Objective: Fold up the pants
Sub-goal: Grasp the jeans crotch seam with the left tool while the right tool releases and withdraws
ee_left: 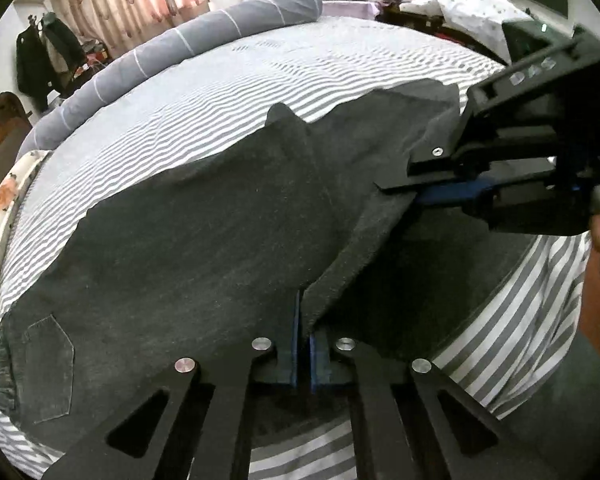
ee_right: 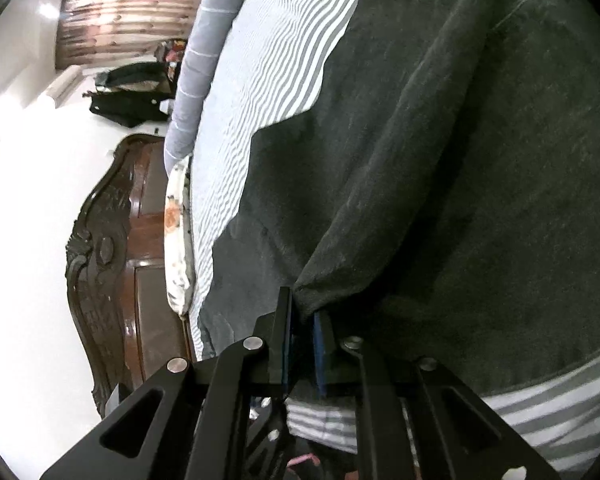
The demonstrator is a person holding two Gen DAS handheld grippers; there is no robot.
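Pants (ee_left: 180, 248), one pair, on striped bed (ee_left: 260, 80); two tools, left tool (ee_left: 303, 344) and right tool (ee_right: 303, 344), each clamped on fabric edge

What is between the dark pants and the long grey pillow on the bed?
Only bare striped sheet lies between the pants and the pillow. The left wrist view shows that best.

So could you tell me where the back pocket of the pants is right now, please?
In the left wrist view the pocket sits at the lower left, on the pants spread over the striped bed, far from both grippers.
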